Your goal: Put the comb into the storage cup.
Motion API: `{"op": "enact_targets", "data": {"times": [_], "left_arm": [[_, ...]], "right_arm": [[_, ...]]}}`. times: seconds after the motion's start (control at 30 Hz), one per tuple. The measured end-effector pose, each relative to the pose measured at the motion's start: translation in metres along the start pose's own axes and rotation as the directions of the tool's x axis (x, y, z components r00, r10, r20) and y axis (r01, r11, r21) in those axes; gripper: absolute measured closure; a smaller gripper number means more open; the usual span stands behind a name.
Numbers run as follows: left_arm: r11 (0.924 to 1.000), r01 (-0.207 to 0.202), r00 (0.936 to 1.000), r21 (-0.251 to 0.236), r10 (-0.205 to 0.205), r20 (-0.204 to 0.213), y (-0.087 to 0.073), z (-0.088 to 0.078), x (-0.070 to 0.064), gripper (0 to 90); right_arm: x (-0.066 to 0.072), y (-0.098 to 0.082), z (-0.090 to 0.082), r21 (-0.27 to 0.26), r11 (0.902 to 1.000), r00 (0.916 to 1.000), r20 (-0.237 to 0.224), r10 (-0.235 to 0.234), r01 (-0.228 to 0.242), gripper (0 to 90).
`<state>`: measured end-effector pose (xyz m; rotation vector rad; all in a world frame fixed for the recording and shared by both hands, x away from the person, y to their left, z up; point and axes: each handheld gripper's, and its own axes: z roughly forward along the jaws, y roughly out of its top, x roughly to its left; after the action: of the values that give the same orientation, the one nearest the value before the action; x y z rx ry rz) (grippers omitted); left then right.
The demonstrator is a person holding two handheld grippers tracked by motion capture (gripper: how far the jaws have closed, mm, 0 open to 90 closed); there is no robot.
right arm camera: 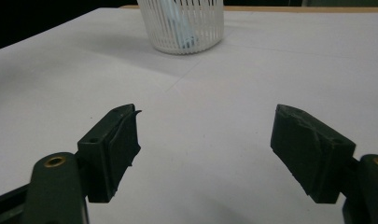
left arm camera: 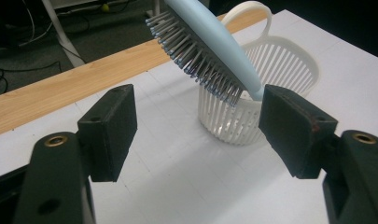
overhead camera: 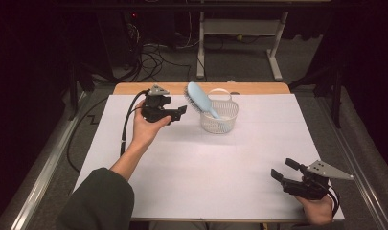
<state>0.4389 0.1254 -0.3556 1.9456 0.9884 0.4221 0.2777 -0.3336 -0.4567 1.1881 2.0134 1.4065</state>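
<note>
A: Entry. Light blue hairbrush (overhead camera: 199, 98) stands handle-down in the white slatted basket (overhead camera: 220, 120) at the far middle of the table (overhead camera: 191, 163), head leaning out over the rim to the left, bristles facing down-left.

B: Left gripper (overhead camera: 178, 113)?

A: Just left of the basket, level with the brush head. Jaws apart, nothing between them. Right gripper (overhead camera: 283, 169) rests at the near right corner, well apart, jaws wide and empty.

B: Step?

A: Judged: the brush looks already dropped in, left hand beside it. If the brush is to be lifted out, the jaws must close across the head or handle without tipping the light basket.
</note>
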Motion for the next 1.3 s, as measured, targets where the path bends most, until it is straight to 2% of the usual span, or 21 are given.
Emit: {"op": "enact_targets", "data": {"times": [0.73,1.3], "left_arm": [[0.9996,-0.017,0.9999,-0.021,0.017,-0.002,-0.009,-0.017,0.001,28.8],[0.9994,-0.022,0.9998,-0.028,0.022,-0.001,-0.016,-0.023,-0.002,28.9]], "right_arm": [[0.0,0.0,0.0,-0.001,1.0,1.0,0.001,-0.001,0.001,23.7],[0.001,0.0,0.0,0.001,1.0,1.0,0.002,-0.002,0.002,23.7]]}}
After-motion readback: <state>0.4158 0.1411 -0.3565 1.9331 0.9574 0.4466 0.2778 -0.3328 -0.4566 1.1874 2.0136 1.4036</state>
